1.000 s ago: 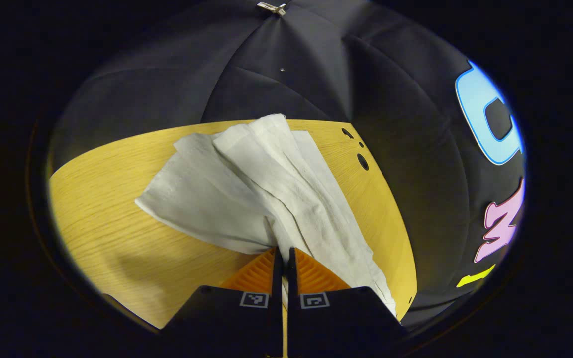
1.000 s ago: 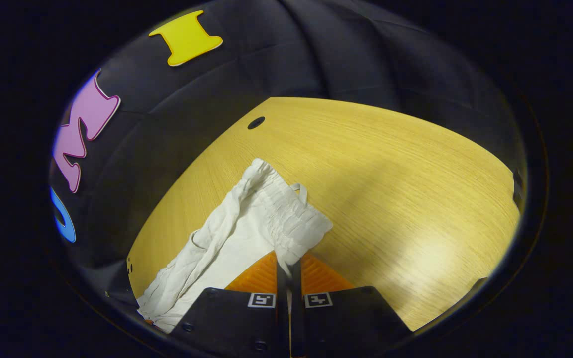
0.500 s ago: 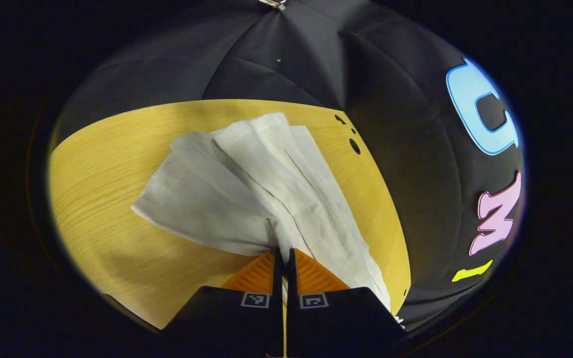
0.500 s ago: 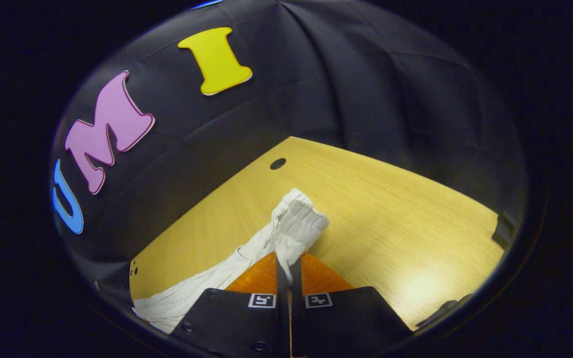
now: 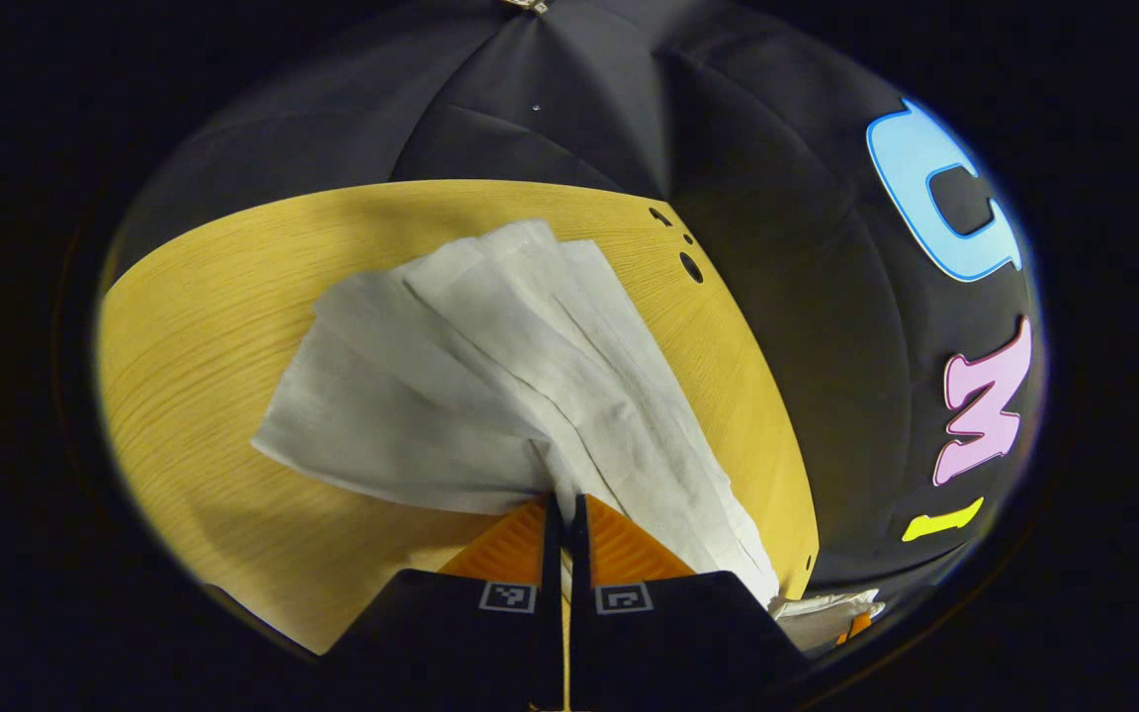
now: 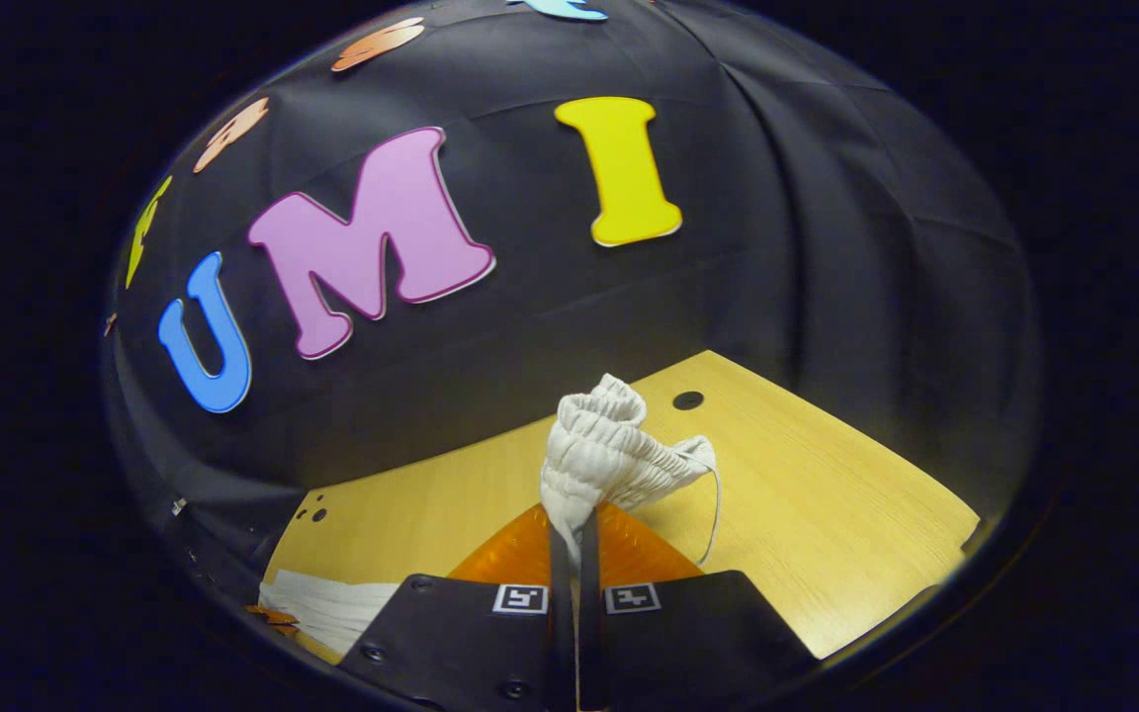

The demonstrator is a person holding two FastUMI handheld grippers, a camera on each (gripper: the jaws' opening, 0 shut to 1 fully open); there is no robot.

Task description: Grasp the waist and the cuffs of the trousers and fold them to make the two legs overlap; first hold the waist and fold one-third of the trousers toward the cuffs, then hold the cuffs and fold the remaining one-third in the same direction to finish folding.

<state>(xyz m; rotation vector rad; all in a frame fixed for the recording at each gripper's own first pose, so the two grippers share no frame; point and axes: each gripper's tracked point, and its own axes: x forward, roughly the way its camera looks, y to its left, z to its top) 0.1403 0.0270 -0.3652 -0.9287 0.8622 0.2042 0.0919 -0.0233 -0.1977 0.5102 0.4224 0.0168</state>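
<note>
White trousers (image 5: 490, 366) lie with their legs fanned out over the wooden table (image 5: 194, 326). My left gripper (image 5: 565, 504) is shut on a pinch of this cloth at its near edge. From there a strip of fabric runs down to the right, toward a bit of the other gripper (image 5: 854, 623). In the right gripper view, my right gripper (image 6: 574, 524) is shut on the gathered elastic waistband (image 6: 609, 455), which is bunched up and held above the table (image 6: 827, 494). A thin drawstring (image 6: 714, 509) hangs off the waistband. More of the trousers (image 6: 332, 605) shows at the lower left.
The black cloth wall (image 6: 777, 247) stands close behind the table's far edge. Small round holes (image 5: 691, 267) mark the tabletop near that edge, one of them (image 6: 688, 400) just beyond the waistband. Bare wood lies left of the legs and right of the waistband.
The right gripper has risen and tilted up with the waistband, which went from lying spread on the table to a lifted bunch. The left gripper has barely moved, still shut on the cloth.
</note>
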